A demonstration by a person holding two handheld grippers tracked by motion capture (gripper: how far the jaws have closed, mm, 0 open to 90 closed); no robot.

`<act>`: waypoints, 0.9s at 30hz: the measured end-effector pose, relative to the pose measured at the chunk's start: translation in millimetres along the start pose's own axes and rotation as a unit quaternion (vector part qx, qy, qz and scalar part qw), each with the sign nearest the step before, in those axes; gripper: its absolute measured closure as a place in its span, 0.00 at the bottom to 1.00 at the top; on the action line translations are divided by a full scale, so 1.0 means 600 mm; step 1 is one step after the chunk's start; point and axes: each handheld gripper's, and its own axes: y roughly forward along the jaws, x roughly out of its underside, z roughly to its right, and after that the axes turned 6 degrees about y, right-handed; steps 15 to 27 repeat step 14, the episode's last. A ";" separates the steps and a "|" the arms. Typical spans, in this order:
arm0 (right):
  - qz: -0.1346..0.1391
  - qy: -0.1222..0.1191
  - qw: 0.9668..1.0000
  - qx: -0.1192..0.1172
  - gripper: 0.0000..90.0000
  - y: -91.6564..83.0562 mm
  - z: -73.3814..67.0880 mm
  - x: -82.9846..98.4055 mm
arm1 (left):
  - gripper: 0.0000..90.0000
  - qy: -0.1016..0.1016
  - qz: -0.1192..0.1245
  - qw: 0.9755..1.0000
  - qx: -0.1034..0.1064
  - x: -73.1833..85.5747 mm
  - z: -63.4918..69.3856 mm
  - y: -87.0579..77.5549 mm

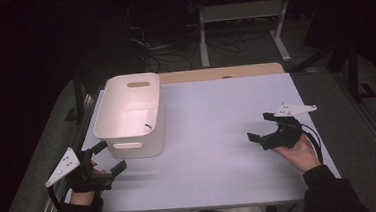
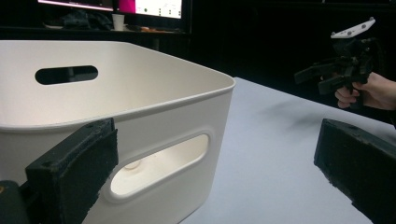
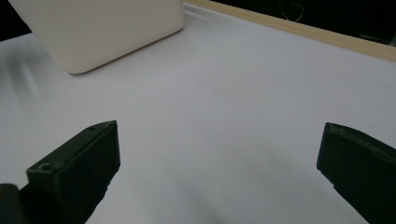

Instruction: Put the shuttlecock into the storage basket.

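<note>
Approach step: left gripper (image 1: 110,157), jaws apart, sits just short of the white handled bin (image 1: 132,115); right gripper (image 1: 261,127), jaws apart, well clear. Next likely: grasp near handle slot.

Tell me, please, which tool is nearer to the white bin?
The left. The left tool sits just off the near-left corner of the white bin, jaws open toward its handle slot. The right tool is open over the bare white tabletop, well off to the bin's right.
</note>
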 end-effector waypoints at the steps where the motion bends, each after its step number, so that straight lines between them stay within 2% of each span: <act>1: -0.004 0.002 1.000 0.002 0.00 -0.007 0.001 0.012 | 0.00 0.001 0.000 1.000 0.000 0.000 0.000 0.000; 4: -0.005 0.004 1.000 0.003 0.00 -0.010 0.002 0.016 | 0.00 0.001 0.000 1.000 0.000 0.000 0.000 0.000; 6: -0.007 0.009 1.000 0.007 0.00 -0.021 0.006 0.030 | 0.00 0.002 0.000 1.000 -0.001 0.000 0.000 0.000; 10: -0.006 0.011 1.000 0.008 0.00 -0.025 0.007 0.034 | 0.00 0.003 -0.001 1.000 -0.001 0.000 0.000 0.000; 11: 0.004 0.020 1.000 0.017 0.00 -0.041 0.011 0.049 | 0.00 0.003 -0.001 1.000 -0.001 0.000 0.000 0.000; 14: 0.007 0.022 1.000 0.019 0.00 -0.045 0.011 0.057 | 0.00 0.001 -0.001 1.000 -0.001 0.000 0.000 0.001; 27: 0.007 0.022 1.000 0.019 0.00 -0.045 0.011 0.057 | 0.00 0.001 -0.001 1.000 -0.001 0.000 0.000 0.001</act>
